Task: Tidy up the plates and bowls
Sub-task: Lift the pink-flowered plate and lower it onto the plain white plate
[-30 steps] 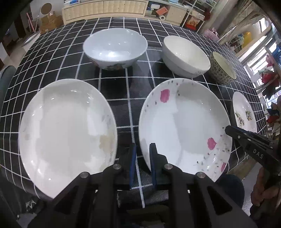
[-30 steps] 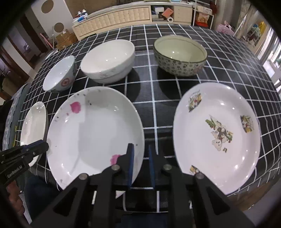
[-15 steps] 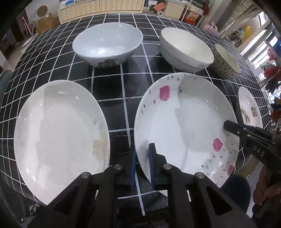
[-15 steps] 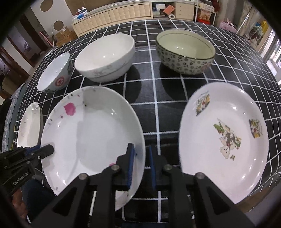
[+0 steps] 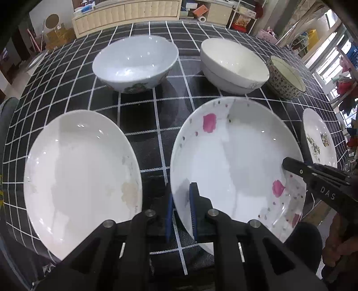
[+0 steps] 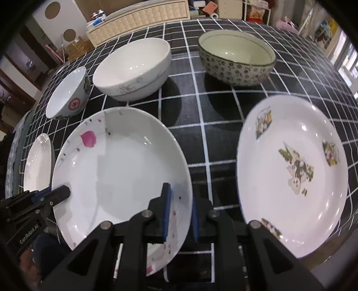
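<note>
A white plate with pink petals (image 5: 235, 156) (image 6: 120, 170) sits in the middle of the checked table. My left gripper (image 5: 181, 210) straddles its near-left rim, jaws slightly apart with the rim between the pads. My right gripper (image 6: 180, 212) straddles its near-right rim the same way. A plain white plate (image 5: 80, 176) lies to the left, and a cartoon plate (image 6: 290, 170) lies to the right. Behind stand a pale blue bowl (image 5: 134, 62), a white bowl (image 5: 232, 65) and a patterned bowl (image 6: 237, 58).
The black checked tablecloth (image 5: 156, 112) covers the table, whose near edge is just below the plates. A cream sideboard (image 6: 143, 18) and shelves stand beyond the far end. A window side lies at the right.
Both grippers moved forward and inward onto the petal plate's rim, which now sits between each pair of pads. The plates and bowls look closer.
</note>
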